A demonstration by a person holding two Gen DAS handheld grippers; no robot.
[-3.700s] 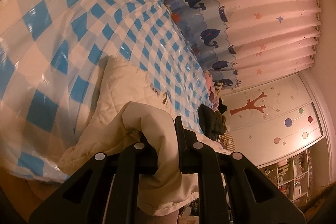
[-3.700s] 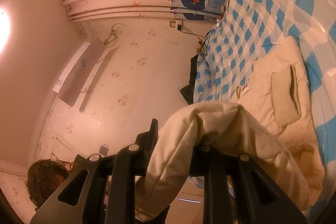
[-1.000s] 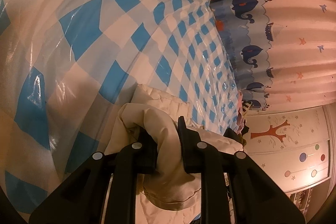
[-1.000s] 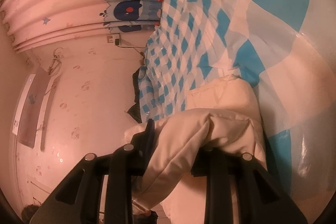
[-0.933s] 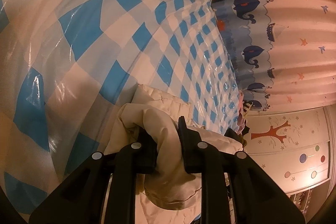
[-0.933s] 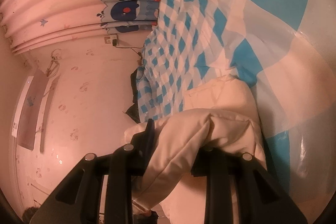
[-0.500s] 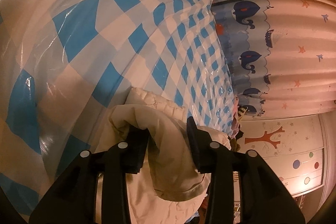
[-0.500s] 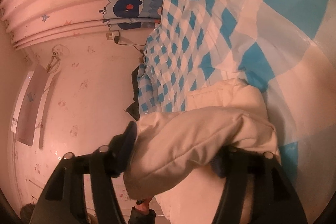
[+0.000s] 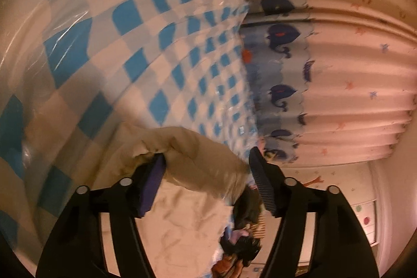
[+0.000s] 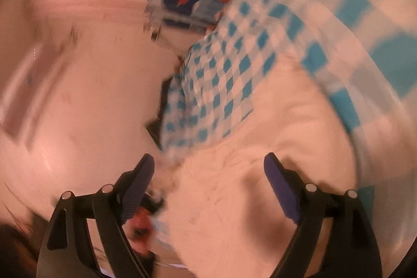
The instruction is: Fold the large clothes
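checkered bed cover [image 9: 161, 48], cream garment [image 9: 187, 147] lying on it, left gripper [image 9: 208, 163] jaws apart, right gripper [image 10: 208, 168] jaws apart

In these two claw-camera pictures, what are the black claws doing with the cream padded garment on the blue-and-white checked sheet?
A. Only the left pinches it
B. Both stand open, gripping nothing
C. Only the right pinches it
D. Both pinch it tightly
B: the left claw and the right claw both have their fingers spread wide, and the cream padded garment lies loose on the blue-and-white checked sheet.
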